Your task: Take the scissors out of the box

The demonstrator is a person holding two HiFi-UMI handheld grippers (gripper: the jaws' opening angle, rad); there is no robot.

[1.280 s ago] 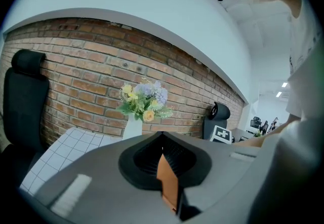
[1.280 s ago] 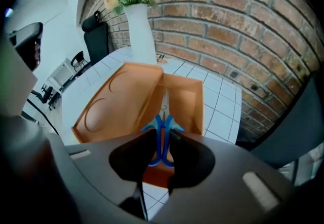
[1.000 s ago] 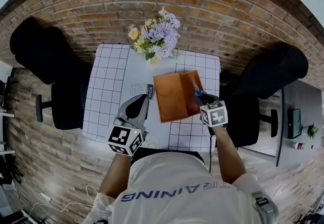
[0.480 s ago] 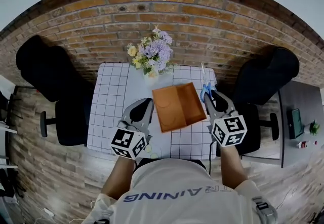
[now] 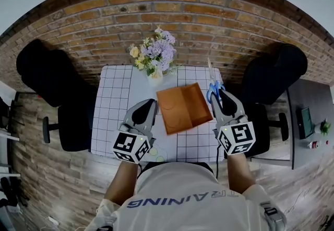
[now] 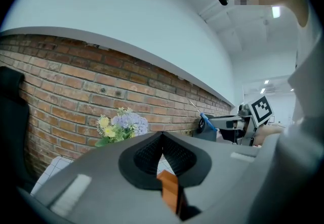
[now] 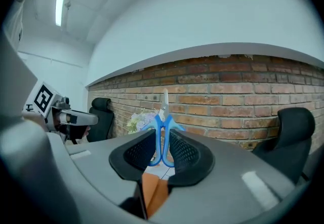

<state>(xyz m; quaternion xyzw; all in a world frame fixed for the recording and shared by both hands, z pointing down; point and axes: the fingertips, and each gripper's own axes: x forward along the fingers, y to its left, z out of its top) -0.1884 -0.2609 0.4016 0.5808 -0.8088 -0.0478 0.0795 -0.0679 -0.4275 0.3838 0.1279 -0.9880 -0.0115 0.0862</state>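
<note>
The scissors (image 5: 213, 87) have blue handles and stand blades-up between the jaws of my right gripper (image 5: 218, 92), which is shut on the handles. They hang in the air beyond the right edge of the open orange box (image 5: 183, 107). In the right gripper view the scissors (image 7: 162, 122) sit upright in the right gripper (image 7: 162, 140), with the box (image 7: 152, 191) below. My left gripper (image 5: 151, 104) hovers at the box's left side, shut with nothing in it. The left gripper view shows that left gripper (image 6: 162, 136) with its jaws meeting, and the scissors (image 6: 204, 119) far off to the right.
The box lies on a table with a white grid cloth (image 5: 112, 100). A vase of flowers (image 5: 154, 55) stands at the table's far edge against a brick wall. Black chairs stand to the left (image 5: 47, 73) and right (image 5: 274, 76).
My right gripper has lifted the scissors up out of the box and swung them from pointing down into it to blades-up. The left gripper has risen a little.
</note>
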